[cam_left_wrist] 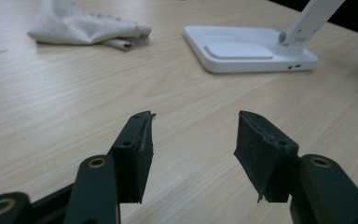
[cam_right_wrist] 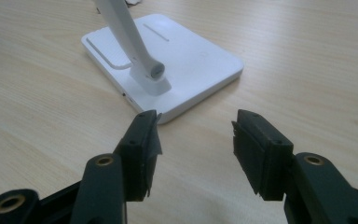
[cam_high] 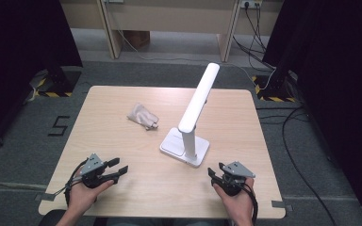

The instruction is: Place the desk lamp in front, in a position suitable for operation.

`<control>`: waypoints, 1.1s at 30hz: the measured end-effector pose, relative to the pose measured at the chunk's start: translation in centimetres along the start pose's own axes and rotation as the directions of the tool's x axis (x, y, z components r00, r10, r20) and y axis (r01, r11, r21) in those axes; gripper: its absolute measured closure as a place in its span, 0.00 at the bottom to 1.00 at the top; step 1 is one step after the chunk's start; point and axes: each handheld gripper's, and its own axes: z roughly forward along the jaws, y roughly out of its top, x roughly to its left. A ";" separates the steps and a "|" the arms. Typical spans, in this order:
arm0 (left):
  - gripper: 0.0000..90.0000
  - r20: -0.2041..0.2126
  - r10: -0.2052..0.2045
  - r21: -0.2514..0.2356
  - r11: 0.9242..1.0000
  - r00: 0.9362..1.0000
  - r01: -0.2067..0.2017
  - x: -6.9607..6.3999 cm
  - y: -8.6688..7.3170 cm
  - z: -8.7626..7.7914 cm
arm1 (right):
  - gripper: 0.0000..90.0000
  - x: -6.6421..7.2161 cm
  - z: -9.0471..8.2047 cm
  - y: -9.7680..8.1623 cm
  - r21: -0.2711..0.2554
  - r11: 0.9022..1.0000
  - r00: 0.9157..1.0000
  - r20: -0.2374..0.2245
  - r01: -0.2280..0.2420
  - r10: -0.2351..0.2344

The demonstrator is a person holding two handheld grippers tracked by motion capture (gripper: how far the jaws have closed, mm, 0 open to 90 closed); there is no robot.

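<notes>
A white desk lamp [cam_high: 192, 123] stands right of the table's middle, its flat base [cam_left_wrist: 251, 50] [cam_right_wrist: 168, 60] on the wood and its long arm leaning up and away. A crumpled off-white cloth [cam_high: 142, 116] [cam_left_wrist: 84, 29] lies left of the lamp, farther back. My left gripper [cam_high: 119, 168] [cam_left_wrist: 193, 140] rests open near the front left edge, pointing toward the lamp, nothing between its jaws. My right gripper [cam_high: 214, 173] [cam_right_wrist: 195, 137] sits open near the front right, just short of the lamp's base, also holding nothing.
The light wooden table [cam_high: 122, 141] has bare wood between the two grippers. Grey carpet surrounds it, with cables [cam_high: 301, 141] on the floor at right, dark curtains at both sides and desk legs behind.
</notes>
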 end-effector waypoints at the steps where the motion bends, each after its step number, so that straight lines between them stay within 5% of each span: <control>1: 0.51 0.011 0.005 -0.012 1.000 1.000 -0.005 -0.3 0.3 0.1 | 0.55 0.1 0.1 0.3 0.005 1.000 1.000 -0.004 0.014 -0.014; 6: 0.51 0.059 0.014 -0.019 1.000 0.998 -0.013 -1.9 1.7 1.3 | 0.57 0.1 1.4 1.7 0.025 0.998 0.998 -0.032 0.052 -0.051; 10: 0.51 0.100 0.058 -0.008 0.998 0.993 -0.058 -3.3 3.2 2.6 | 0.57 0.2 2.5 2.4 0.031 0.995 0.993 -0.082 0.091 -0.088; 14: 0.51 0.161 0.101 -0.023 0.995 0.982 -0.099 -4.9 5.3 3.7 | 0.57 1.3 3.2 2.8 0.035 0.982 0.977 -0.114 0.184 -0.179; 21: 0.51 0.210 0.167 -0.062 0.986 0.963 -0.158 -6.9 8.0 5.1 | 0.57 2.3 4.1 3.4 -0.004 0.978 0.970 -0.122 0.210 -0.209; 24: 0.51 0.212 0.169 -0.068 0.985 0.963 -0.158 -7.3 8.4 5.4 | 0.60 2.6 4.3 3.8 -0.022 0.976 0.969 -0.120 0.215 -0.216; 33: 0.51 0.202 0.170 -0.067 0.985 0.964 -0.160 -7.3 8.2 5.3 | 0.75 3.6 4.6 4.7 -0.043 0.945 0.942 -0.079 0.324 -0.327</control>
